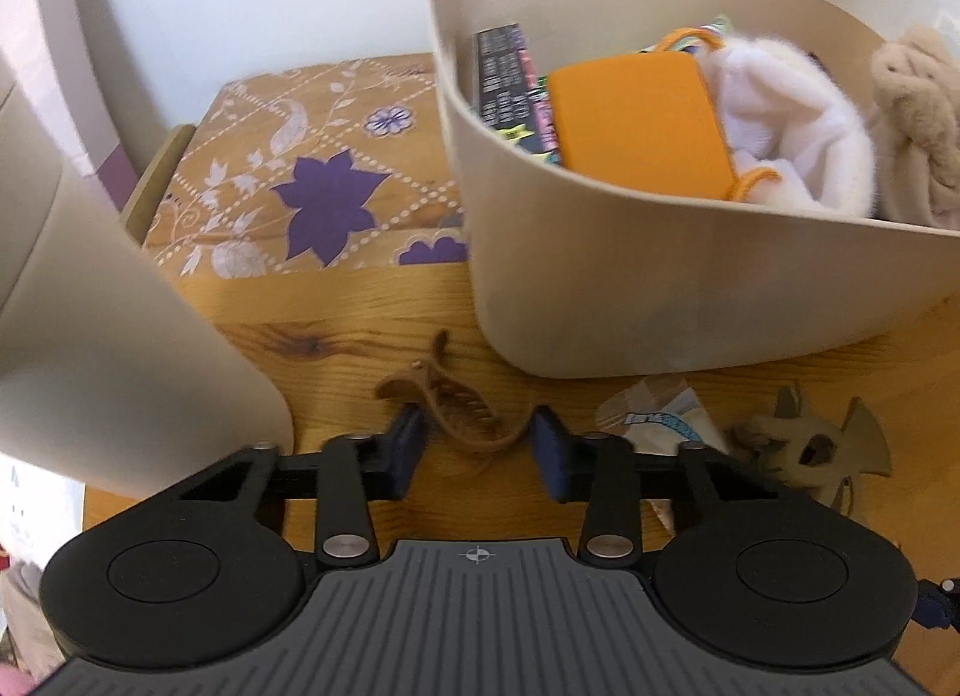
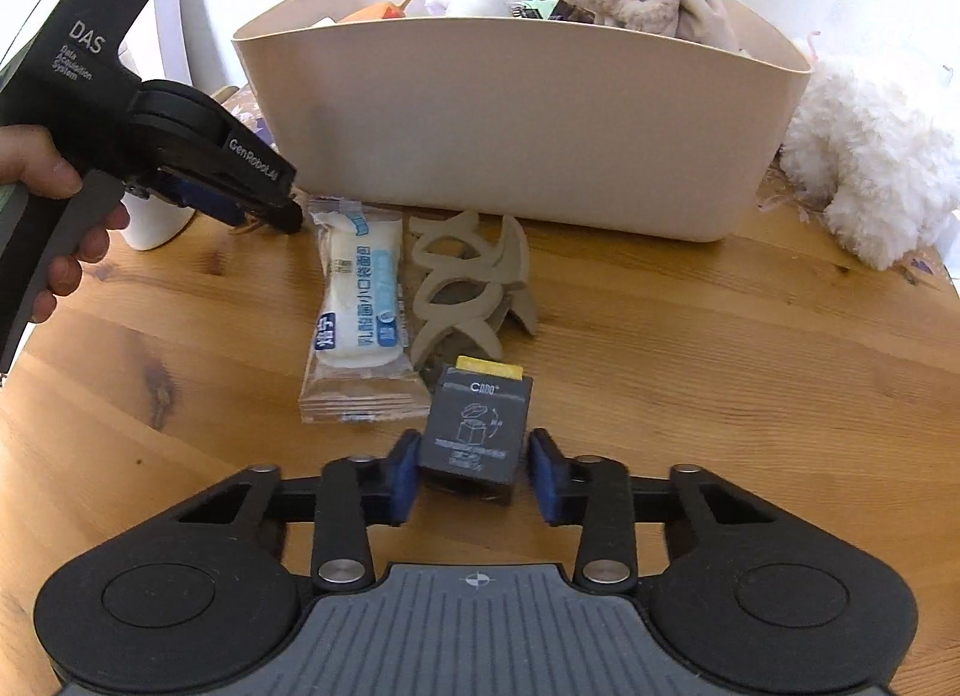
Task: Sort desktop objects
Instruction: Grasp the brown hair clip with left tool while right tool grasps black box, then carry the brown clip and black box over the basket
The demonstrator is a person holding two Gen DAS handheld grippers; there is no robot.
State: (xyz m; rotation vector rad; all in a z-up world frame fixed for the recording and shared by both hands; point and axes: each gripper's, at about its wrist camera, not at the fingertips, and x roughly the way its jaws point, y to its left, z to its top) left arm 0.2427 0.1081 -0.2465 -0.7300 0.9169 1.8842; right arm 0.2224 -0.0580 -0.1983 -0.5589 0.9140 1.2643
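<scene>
two grippers are down at the round wooden tabletop (image 2: 690, 336), and we read each in turn. our left gripper (image 1: 478, 444) stands narrowed around a brown plastic hair claw clip (image 1: 456, 402) lying on the wood; the left blue pad (image 1: 408, 447) looks to touch the clip and its curved end reaches the right pad, though we cannot tell whether the pads truly press it. our right gripper (image 2: 472, 477) brackets a small dark grey box with a yellow top edge (image 2: 477, 426); the left pad (image 2: 403, 474) meets the box's side, while a thin gap shows at the right pad, so we cannot call it a firm grip.

just beyond the box lie a clear-wrapped white snack packet (image 2: 360, 318) and a beige flat cut-out puzzle figure (image 2: 474, 282), side by side and touching. behind them the tall beige plastic bin (image 2: 516, 120) stands near the far edge, filled with plush toys, an orange case (image 1: 642, 120) and a dark printed packet. a white fluffy plush (image 2: 870, 156) sits right of the bin, against its side. a second beige container (image 1: 120, 306) crowds the left gripper's left side, near the clip. open wood remains on the near right and near left of the table. a hand (image 2: 54, 216) holds the left gripper's handle.
</scene>
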